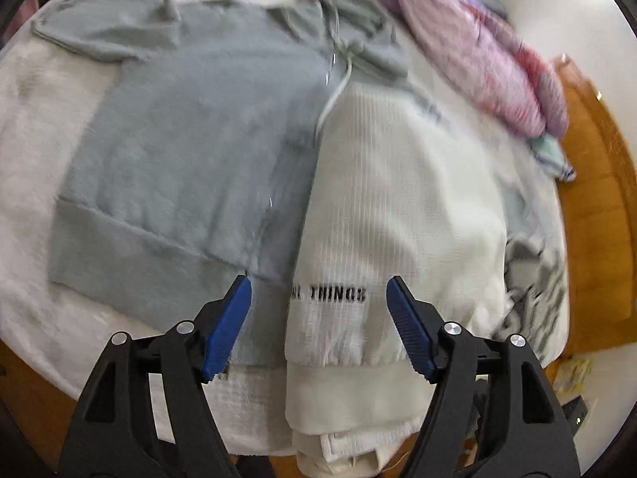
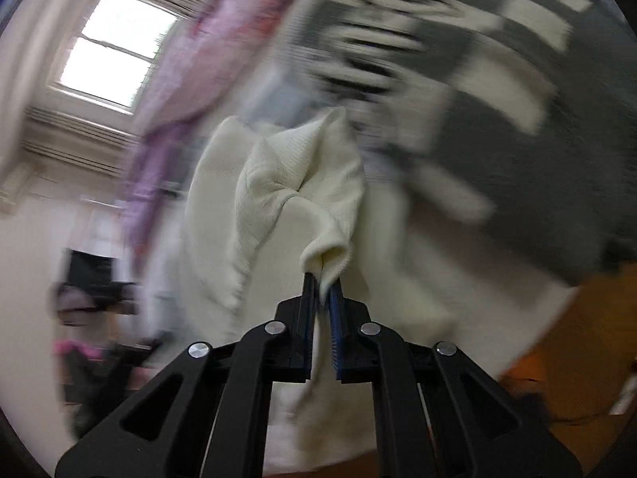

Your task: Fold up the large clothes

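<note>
A cream knit sweater [image 1: 398, 207] with black lettering lies on the bed, its hem hanging over the near edge. It partly covers a grey-green hoodie [image 1: 191, 151] spread flat to its left. My left gripper [image 1: 318, 290] is open and empty, its blue fingers [image 1: 227, 326] hovering just above the cream hem. My right gripper [image 2: 323, 283] is shut on a bunched fold of the cream sweater [image 2: 294, 183] and holds it lifted. The right wrist view is blurred by motion.
A pink and purple quilt [image 1: 489, 47] is heaped at the back right of the white bed [image 1: 28, 119]. A grey and white checkered cloth [image 2: 497, 63] lies beyond the cream sweater. Orange wooden floor [image 1: 597, 207] runs along the right. A window [image 2: 119, 47] shows at the left.
</note>
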